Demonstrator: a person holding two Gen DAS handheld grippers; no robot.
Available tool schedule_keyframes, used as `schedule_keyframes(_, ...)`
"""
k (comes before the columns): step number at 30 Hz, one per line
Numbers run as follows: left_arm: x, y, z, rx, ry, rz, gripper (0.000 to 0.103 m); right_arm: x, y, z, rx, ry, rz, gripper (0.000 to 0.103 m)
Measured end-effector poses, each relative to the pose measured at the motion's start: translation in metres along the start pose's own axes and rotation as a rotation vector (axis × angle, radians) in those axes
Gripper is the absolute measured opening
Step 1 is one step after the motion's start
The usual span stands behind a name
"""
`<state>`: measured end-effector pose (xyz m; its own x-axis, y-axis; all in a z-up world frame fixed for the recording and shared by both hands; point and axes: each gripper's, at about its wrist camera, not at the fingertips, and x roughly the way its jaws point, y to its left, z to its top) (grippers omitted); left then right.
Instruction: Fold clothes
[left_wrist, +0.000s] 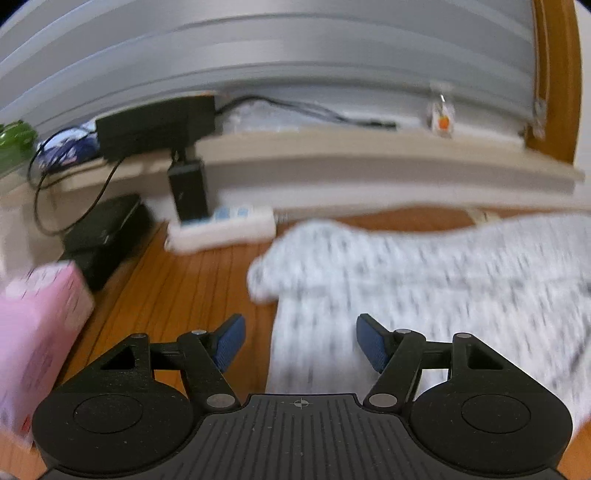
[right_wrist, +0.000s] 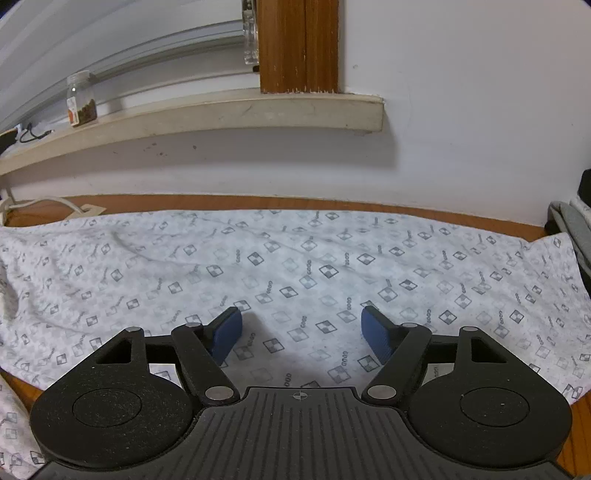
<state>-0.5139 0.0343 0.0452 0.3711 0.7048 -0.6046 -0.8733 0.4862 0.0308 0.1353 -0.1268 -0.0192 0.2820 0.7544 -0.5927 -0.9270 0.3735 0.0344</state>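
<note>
patterned white garment (right_wrist: 295, 266): spread across wooden floor (left_wrist: 192, 280), frame centre, one edge already doubled at lower left; most folding judged outstanding. left gripper (left_wrist: 301, 341), right gripper (right_wrist: 301, 338): jaws spread, empty, above cloth.

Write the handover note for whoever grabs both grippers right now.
Left gripper: open, nothing between the pads, hanging over the left edge of the patterned garment; this view is motion-blurred.
Right gripper: open, empty, hanging above the middle of the garment.
Garment: spread mostly flat on the wooden floor below the wall ledge, with a few wrinkles at its left end.
Done: cloth laid out; no finished fold clearly visible.
Left: grasp an edge or corners and start folding.
</note>
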Motion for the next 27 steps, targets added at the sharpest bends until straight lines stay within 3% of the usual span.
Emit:
schedule_keyframes(3, -0.005, 0.001, -0.014, -0.019, 0.046, -0.020, 0.066, 0.000, 0.000, 0.000, 0.003, 0.000, -0.001, 0.072)
schedule_keyframes(4, -0.006, 0.001, -0.018, -0.021, 0.051, -0.019, 0.058, -0.001, 0.000, 0.000, 0.004, -0.001, 0.000, 0.072)
schedule_keyframes(7, -0.013, 0.001, -0.023, -0.026, 0.022, -0.029, 0.007, -0.001, -0.001, 0.000, 0.011, -0.002, 0.005, 0.072)
schedule_keyframes(8, -0.018, 0.000, -0.022, -0.024, 0.009, -0.032, 0.006, -0.001, -0.002, 0.000, 0.014, -0.003, 0.007, 0.072)
schedule_keyframes(13, -0.092, 0.026, -0.023, -0.054, -0.069, 0.006, 0.006, -0.002, -0.004, 0.000, 0.027, -0.004, 0.013, 0.072)
schedule_keyframes(18, -0.105, 0.040, -0.039, -0.044, 0.054, -0.030, 0.012, -0.004, 0.000, -0.002, 0.003, 0.006, 0.024, 0.075)
schedule_keyframes(21, -0.100, 0.042, -0.038, -0.066, 0.043, -0.009, 0.019, -0.005, 0.006, -0.003, -0.027, 0.013, 0.020, 0.077)
schedule_keyframes(25, -0.088, 0.035, -0.021, -0.070, -0.011, -0.005, 0.056, -0.006, 0.005, -0.003, -0.024, 0.014, 0.024, 0.077)
schedule_keyframes(27, -0.072, 0.027, -0.009, -0.056, -0.025, -0.031, 0.062, -0.007, 0.005, -0.004, -0.025, 0.015, 0.022, 0.077)
